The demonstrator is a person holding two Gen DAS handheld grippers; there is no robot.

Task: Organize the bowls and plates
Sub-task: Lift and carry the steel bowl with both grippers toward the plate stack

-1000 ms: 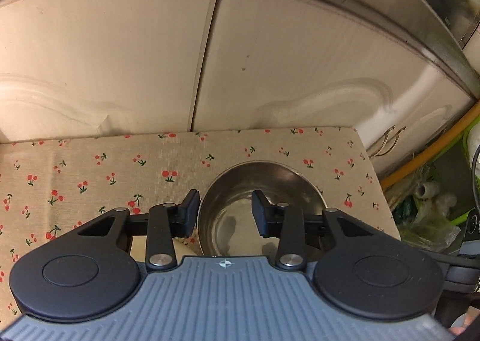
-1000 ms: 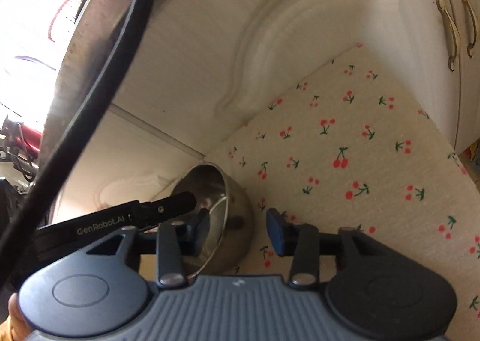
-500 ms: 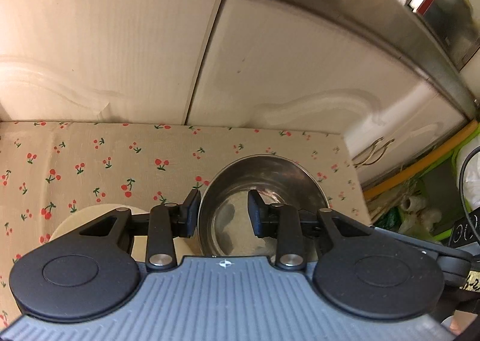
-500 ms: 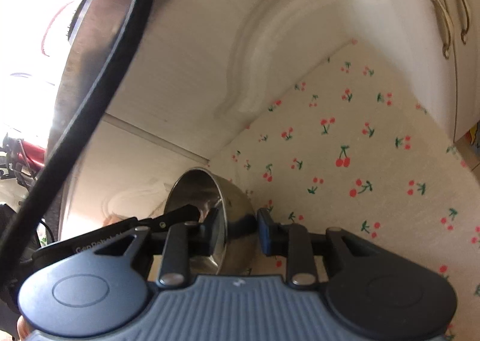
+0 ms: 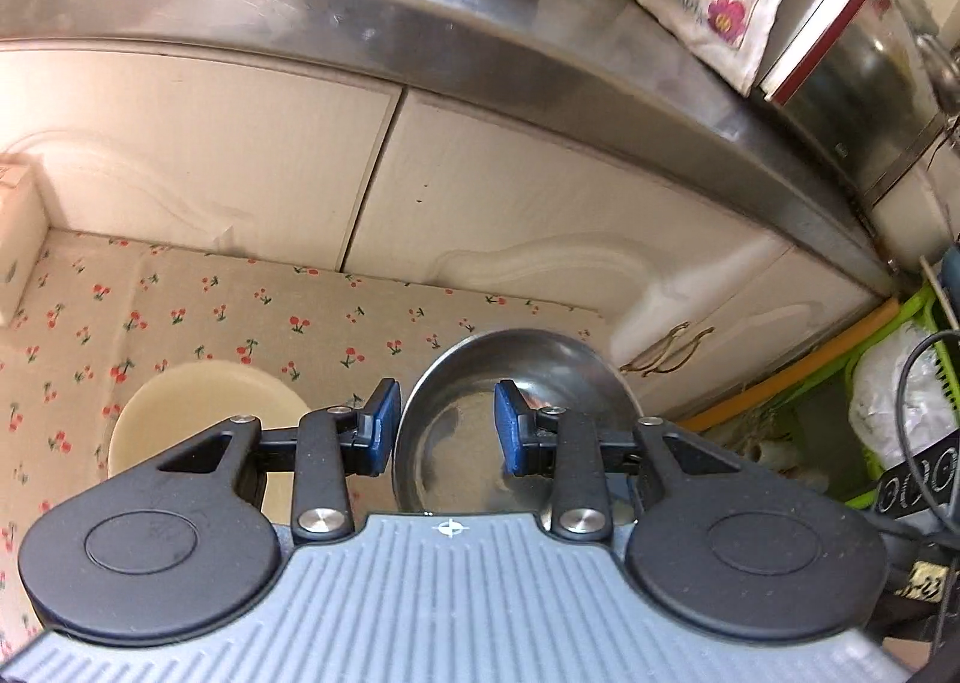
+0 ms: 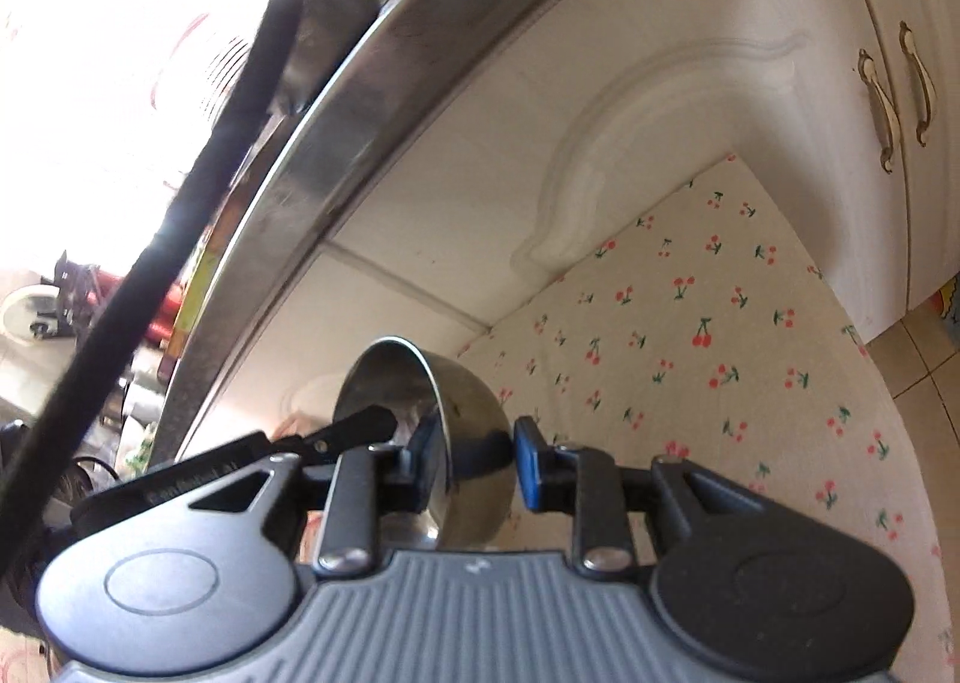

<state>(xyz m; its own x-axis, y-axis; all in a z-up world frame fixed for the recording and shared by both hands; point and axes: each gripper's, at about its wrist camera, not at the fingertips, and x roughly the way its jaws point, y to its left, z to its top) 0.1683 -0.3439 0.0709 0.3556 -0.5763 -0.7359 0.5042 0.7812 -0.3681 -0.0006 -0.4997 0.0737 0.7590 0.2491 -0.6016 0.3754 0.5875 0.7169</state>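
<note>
Since a second ago both tongs have narrowed onto the steel bowl (image 5: 510, 413) and risen with it, so the counter edge (image 5: 420, 41) and a cream plate (image 5: 204, 407) now show. The left gripper (image 5: 447, 422) clamps the bowl's near-left rim, one pad inside, one outside. The right gripper (image 6: 474, 458) pinches the opposite rim likewise. Below lies the cherry-print cloth (image 6: 720, 353); cabinet doors (image 5: 540, 203) stand just beyond the bowl.

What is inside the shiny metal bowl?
Looks like nothing. The shiny metal bowl shows only bare steel and reflections, plus one finger each from the left claw and right claw. The near part of its bottom is hidden behind the claw.
</note>
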